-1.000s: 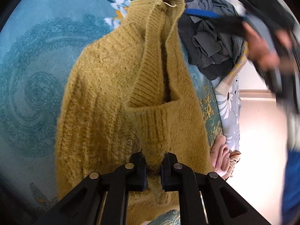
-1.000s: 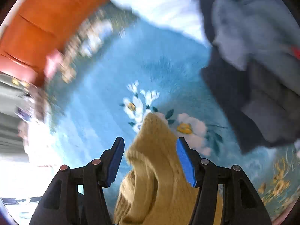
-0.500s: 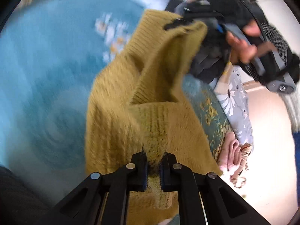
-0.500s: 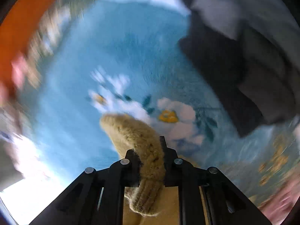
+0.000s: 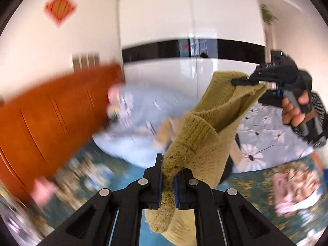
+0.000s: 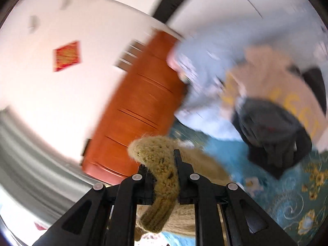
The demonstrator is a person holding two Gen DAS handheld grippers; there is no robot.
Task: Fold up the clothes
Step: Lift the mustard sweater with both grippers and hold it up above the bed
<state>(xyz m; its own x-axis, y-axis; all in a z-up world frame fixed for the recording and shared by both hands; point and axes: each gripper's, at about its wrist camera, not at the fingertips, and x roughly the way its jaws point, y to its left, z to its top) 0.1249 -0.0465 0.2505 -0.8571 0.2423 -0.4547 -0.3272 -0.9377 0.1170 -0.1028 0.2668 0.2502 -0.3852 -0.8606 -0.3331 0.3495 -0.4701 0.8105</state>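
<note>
A mustard-yellow knit sweater (image 5: 207, 135) hangs in the air between both grippers, lifted off the blue patterned bed cover (image 5: 131, 174). My left gripper (image 5: 168, 176) is shut on one ribbed edge of it. My right gripper (image 6: 163, 173) is shut on another ribbed edge (image 6: 162, 164). In the left wrist view the right gripper (image 5: 244, 81) shows at the upper right, pinching the sweater's far edge, with the hand behind it. The sweater's lower part drops out of view below the fingers.
An orange wooden headboard (image 5: 49, 114) stands at the left. A pale blue floral quilt (image 5: 143, 110) lies behind the sweater. A pile of dark grey and beige clothes (image 6: 274, 123) lies on the bed at the right. A pink cloth (image 5: 287, 186) lies near the bed's edge.
Both grippers have swung upward, lifting the sweater off the bed cover; the views now face the wall and headboard. The right gripper, open one second ago, has shut on the sweater's edge.
</note>
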